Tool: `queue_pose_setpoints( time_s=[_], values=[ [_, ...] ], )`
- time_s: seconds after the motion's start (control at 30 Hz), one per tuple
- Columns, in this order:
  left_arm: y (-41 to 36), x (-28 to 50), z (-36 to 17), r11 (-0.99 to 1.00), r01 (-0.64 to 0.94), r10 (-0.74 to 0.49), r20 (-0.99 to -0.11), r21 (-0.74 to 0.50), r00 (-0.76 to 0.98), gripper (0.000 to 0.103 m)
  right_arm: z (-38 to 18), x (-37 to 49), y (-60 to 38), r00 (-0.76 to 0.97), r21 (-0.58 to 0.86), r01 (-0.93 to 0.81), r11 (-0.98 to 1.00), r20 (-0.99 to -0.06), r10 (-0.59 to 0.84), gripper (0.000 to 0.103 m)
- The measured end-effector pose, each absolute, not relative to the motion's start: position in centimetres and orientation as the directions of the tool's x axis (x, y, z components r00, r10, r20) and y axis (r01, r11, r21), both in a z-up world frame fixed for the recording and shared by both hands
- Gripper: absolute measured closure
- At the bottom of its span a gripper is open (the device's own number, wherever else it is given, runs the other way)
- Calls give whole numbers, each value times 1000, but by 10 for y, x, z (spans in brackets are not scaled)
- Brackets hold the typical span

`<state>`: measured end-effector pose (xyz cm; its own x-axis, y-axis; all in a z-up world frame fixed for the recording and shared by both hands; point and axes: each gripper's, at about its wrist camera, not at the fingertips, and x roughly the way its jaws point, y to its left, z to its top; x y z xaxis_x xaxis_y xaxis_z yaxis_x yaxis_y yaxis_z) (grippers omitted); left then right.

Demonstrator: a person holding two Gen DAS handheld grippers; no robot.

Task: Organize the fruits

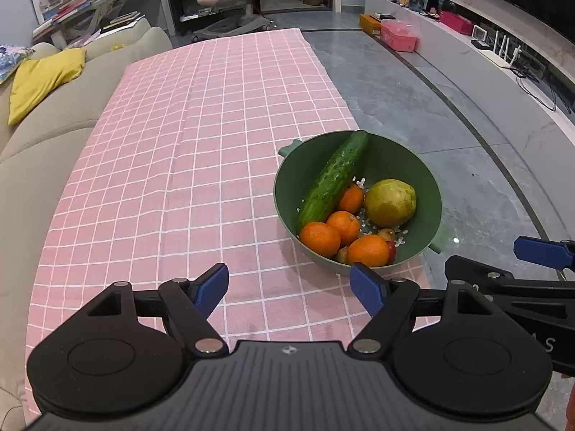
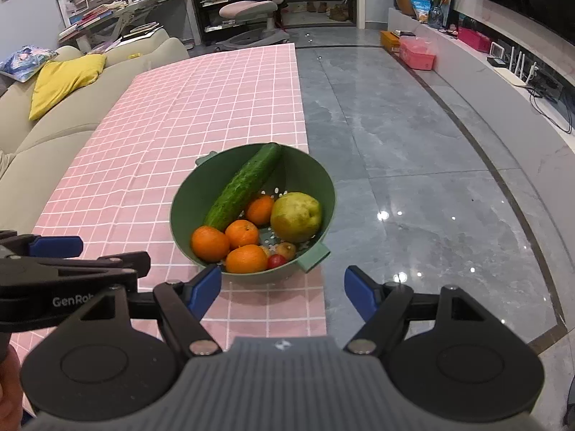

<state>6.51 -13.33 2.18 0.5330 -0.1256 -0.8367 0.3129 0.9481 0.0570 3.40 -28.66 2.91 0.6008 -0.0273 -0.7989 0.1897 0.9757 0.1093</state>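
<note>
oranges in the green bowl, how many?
4. In the green bowl: one by the cucumber's near tip, one behind it, one beside the pear at, one nearest the camera. More may be hidden underneath.

Even indoor light, sharp; ceiling glare on floor; fisheye-bent edges.

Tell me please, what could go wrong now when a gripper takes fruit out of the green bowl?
The green bowl stands near the table's edge above the hard floor; a push might slide it off. The cucumber leans across the oranges, so lifting one could make it roll. The pear looks wide for the open right gripper.
</note>
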Motion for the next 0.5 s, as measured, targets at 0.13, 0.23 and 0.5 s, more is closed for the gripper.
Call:
queue_pose_setpoints(
  time_s=[0.13, 0.23, 0.5],
  values=[
    [-133, 65, 23, 949, 309, -121, -835, 61, 537, 13, 31, 33, -286, 605, 116, 188, 975, -796, -23, 31],
    [-132, 65, 23, 949, 308, -121, -835, 61, 537, 13, 31, 34, -286, 606, 118, 186, 975, -795, -20, 31],
    [-132, 64, 24, 948, 311, -123, -834, 60, 537, 13, 31, 34, -286, 607, 116, 186, 976, -794, -22, 31]
  ],
)
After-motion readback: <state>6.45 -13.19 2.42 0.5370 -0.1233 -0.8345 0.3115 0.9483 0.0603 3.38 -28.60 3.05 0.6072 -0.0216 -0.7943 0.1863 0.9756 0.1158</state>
